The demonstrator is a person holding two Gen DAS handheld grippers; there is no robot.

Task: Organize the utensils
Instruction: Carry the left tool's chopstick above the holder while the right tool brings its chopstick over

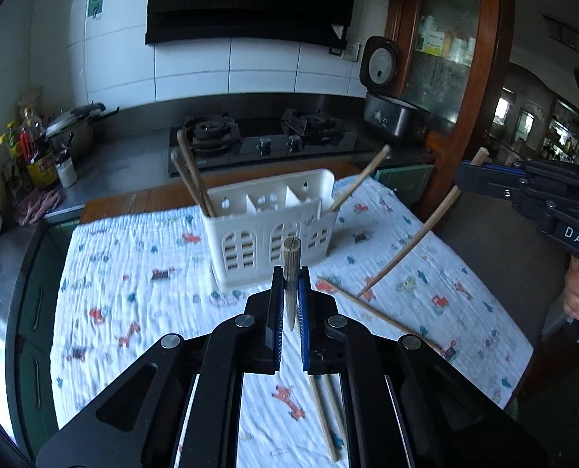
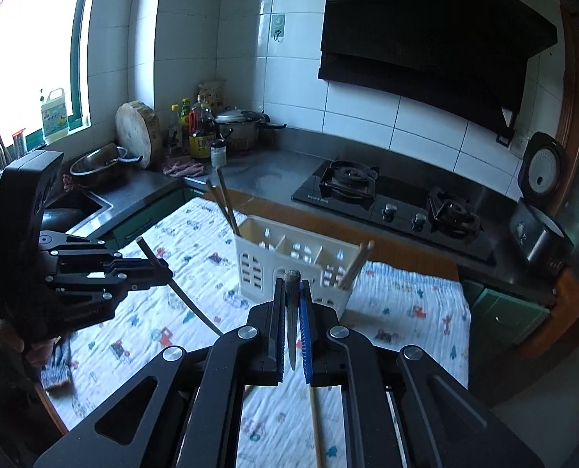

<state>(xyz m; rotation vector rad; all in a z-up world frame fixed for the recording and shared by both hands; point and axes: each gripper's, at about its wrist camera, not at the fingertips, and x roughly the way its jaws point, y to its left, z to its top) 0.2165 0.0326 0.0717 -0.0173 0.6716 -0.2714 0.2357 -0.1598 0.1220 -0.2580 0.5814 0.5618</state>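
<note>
1. We see a white holder (image 1: pixel 270 226) standing on a patterned cloth (image 1: pixel 133 292) over the table, with a gas hob (image 1: pixel 262 140), a rice cooker (image 1: pixel 390 113) and bottles (image 1: pixel 36 148) on the counter behind it.
2. Two dark chopsticks (image 1: pixel 192 175) lean out of the holder's left compartment, and one pale chopstick (image 1: pixel 361 181) leans right from its right end.
3. Loose chopsticks (image 1: pixel 379 312) lie flat on the cloth near our left gripper (image 1: pixel 291 300).
4. Nothing stands between either gripper and the holder.
5. Our left gripper is closed narrowly on a chopstick (image 1: pixel 291 265), its long axis pointing along the fingers toward the holder.
6. Our right gripper (image 2: pixel 292 312) likewise clamps a stick (image 2: pixel 292 300); in the left view it slants steeply, lower tip near the cloth.
</note>
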